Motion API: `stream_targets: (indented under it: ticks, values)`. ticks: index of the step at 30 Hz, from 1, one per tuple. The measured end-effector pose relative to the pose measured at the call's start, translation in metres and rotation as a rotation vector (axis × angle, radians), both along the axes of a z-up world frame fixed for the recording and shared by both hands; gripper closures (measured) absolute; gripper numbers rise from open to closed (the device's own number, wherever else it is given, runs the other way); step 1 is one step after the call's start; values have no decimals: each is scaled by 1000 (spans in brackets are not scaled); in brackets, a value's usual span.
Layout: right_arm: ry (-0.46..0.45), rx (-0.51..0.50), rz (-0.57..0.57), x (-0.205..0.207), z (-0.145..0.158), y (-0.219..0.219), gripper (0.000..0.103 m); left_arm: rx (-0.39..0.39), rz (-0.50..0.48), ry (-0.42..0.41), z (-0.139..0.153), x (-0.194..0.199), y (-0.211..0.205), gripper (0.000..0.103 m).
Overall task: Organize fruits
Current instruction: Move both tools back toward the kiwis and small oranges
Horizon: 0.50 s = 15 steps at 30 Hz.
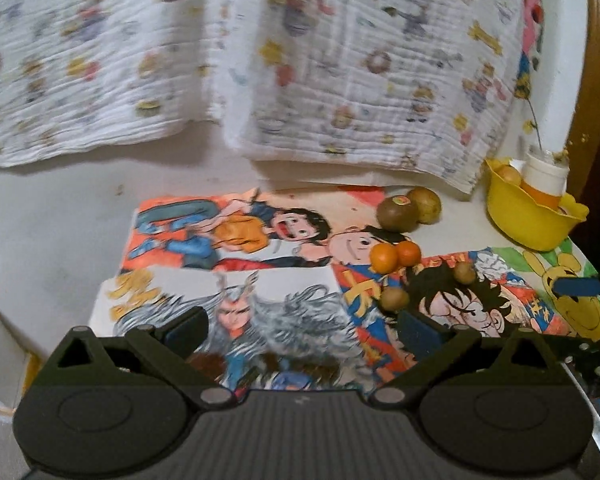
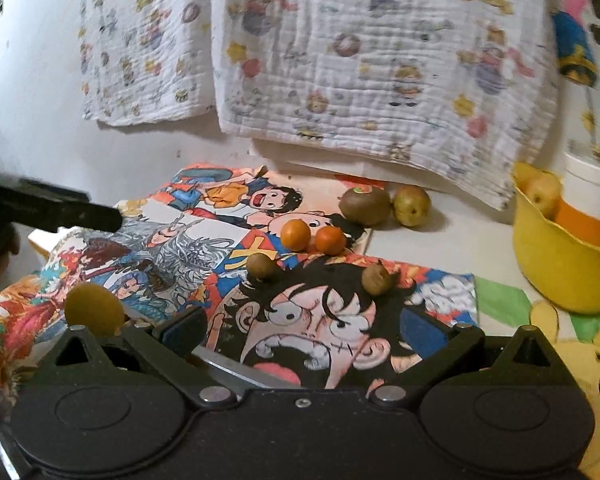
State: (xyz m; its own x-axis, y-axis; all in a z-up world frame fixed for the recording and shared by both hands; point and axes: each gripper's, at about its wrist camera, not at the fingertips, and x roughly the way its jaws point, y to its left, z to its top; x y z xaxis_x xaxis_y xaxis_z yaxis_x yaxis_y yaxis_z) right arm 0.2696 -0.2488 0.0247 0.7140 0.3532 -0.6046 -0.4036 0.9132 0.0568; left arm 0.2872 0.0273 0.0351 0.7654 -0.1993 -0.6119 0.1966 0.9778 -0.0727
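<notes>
Two oranges (image 2: pixel 313 237), one kiwi (image 2: pixel 365 207), both grippers' fingers (image 1: pixel 188 326) (image 2: pixel 184 330) spread, empty.

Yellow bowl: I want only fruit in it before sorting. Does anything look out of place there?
Yes. A white-and-orange container with dried stems sticking out stands in the yellow bowl beside a pale fruit. The other fruits lie loose on the drawings.

We note cartoon drawings (image 2: pixel 300 320) spread over the white desk (image 1: pixel 60 220), with printed muslin cloths (image 2: pixel 380 60) hanging behind.
</notes>
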Motion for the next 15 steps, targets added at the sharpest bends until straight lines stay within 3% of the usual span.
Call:
stream_targets:
  ticks: [15]
  values:
    - [91, -80, 9, 61, -32, -4, 1, 84, -208, 91, -28, 61, -48, 0]
